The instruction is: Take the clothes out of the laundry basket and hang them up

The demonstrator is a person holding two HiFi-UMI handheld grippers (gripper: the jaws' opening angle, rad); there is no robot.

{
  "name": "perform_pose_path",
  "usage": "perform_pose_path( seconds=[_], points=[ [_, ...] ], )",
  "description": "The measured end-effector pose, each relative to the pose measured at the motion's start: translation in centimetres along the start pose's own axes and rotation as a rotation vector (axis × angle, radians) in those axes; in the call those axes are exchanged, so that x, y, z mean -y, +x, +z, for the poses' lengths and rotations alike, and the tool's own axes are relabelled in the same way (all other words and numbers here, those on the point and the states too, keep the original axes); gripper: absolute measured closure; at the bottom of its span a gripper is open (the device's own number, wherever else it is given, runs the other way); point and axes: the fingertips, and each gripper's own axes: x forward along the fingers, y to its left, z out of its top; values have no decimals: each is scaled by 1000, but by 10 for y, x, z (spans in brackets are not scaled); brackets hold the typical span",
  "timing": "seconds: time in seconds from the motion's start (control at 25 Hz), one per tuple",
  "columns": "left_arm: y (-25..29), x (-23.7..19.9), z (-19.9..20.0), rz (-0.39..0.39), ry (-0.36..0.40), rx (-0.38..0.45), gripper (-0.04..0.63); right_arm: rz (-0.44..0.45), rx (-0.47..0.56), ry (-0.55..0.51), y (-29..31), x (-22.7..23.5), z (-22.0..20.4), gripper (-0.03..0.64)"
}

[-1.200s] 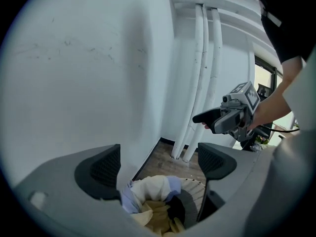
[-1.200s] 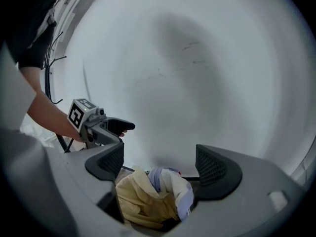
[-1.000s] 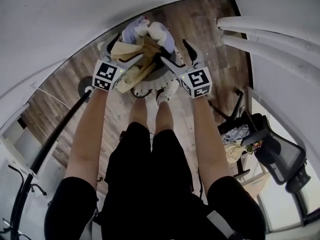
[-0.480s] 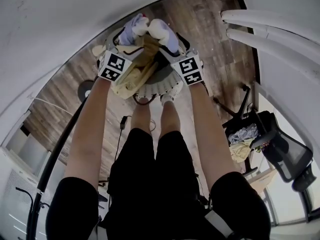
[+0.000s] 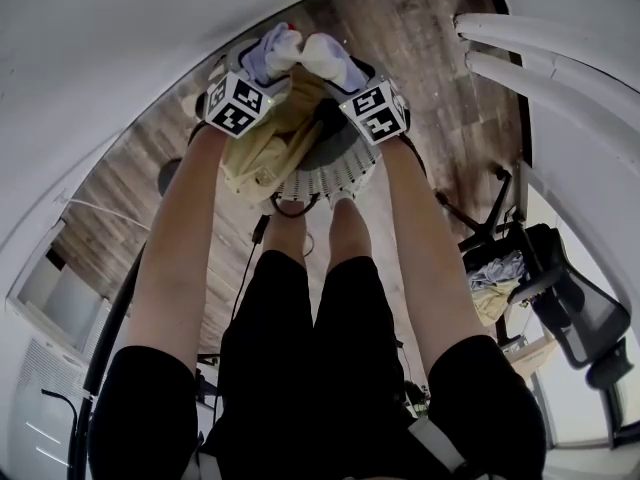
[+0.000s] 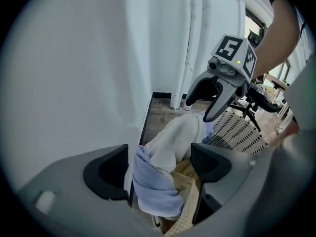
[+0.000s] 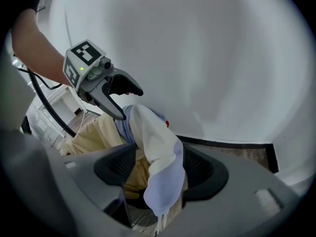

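A white perforated laundry basket [image 5: 322, 180] stands on the wood floor ahead of my feet, heaped with clothes. A white and pale blue garment [image 5: 300, 54] tops the heap, and a tan garment [image 5: 258, 158] hangs over the near rim. My left gripper [image 6: 160, 169] and right gripper [image 7: 160, 169] both point down into the heap from either side. Each has the white and blue garment [image 6: 165, 149] [image 7: 159, 154] between its jaws. Both pairs of jaws have just been closing around it, and I see no firm pinch. Each gripper also shows in the other's view.
White rack bars [image 5: 545, 63] run across the upper right. To the right stands a black office chair [image 5: 575, 323] with clothes [image 5: 492, 280] piled beside it. A white wall curves close behind the basket, and white pipes [image 6: 195, 43] rise along it. My legs stand just short of the basket.
Both grippers have dropped from above the basket's near side into the top of the heap, so their marker cubes now flank the white and blue garment. The jaws stand narrower.
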Motion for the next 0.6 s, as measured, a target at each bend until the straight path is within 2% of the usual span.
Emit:
perform_pose_path(
  seconds=[0.16,0.32,0.48,0.6],
  points=[
    [15,-7,-11,-23,-28,-26,217,35,-64,-6,18,2,-9,324],
    [24,-8,-21,-63,-63,-52,278,51,-113,-51,31,4,-15,347],
    [28,-12,-27,-94,-111,-48,399,72,-138,-55,40,8,-18,420],
    [25,-12,-24,-86,-121,-51,434,80,-144,-53,38,9,-17,468]
  ],
)
